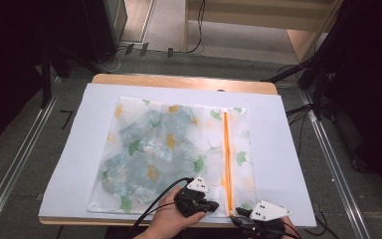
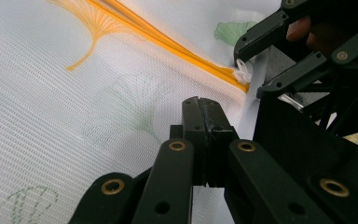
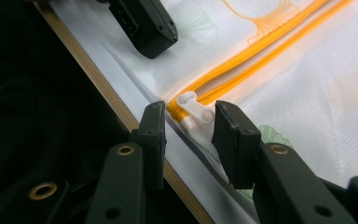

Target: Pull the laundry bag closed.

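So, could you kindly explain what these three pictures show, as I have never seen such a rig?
A person sits at a table and holds a black two-jaw gripper in each hand. The high view looks down from above: the left gripper and right gripper sit at the near edge of a white sheet. On it lies a mesh laundry bag with leaf prints and an orange zipper; folded cloth shows through it. The other two pictures come from cameras riding on the grippers. The left gripper is shut and seems to pinch the mesh. The right gripper's jaws stand open on either side of the white zipper pull, not yet pressing it.
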`<action>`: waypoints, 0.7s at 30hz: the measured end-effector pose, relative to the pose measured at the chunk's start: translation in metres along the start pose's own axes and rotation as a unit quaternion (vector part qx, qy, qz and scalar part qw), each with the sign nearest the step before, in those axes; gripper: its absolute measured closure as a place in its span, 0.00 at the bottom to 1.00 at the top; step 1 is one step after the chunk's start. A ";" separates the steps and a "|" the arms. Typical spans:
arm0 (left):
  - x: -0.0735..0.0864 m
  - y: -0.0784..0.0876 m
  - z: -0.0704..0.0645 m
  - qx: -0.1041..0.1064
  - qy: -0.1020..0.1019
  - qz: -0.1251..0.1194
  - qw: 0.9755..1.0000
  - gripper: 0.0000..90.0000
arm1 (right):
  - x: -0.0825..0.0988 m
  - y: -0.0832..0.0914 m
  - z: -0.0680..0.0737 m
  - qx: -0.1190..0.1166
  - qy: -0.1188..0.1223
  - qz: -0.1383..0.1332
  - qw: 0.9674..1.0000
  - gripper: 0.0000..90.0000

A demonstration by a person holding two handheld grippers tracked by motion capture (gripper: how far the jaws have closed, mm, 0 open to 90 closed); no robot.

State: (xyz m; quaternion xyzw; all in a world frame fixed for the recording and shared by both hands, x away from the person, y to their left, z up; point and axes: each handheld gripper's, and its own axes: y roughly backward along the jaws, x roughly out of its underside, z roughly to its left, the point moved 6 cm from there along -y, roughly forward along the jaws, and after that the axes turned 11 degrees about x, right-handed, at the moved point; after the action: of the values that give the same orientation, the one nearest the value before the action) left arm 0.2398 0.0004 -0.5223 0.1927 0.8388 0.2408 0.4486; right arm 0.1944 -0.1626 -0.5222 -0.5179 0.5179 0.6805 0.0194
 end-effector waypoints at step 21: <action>-0.003 -0.013 -0.010 0.011 -0.015 0.000 1.000 0.99 | -0.004 0.006 -0.004 -0.044 -0.054 -0.012 0.997 0.98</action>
State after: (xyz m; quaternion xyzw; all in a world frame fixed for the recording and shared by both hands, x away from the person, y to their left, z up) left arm 0.2310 -0.0139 -0.5228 0.2011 0.8346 0.2292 0.4588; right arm 0.1959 -0.1666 -0.5147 -0.4869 0.4795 0.7293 0.0329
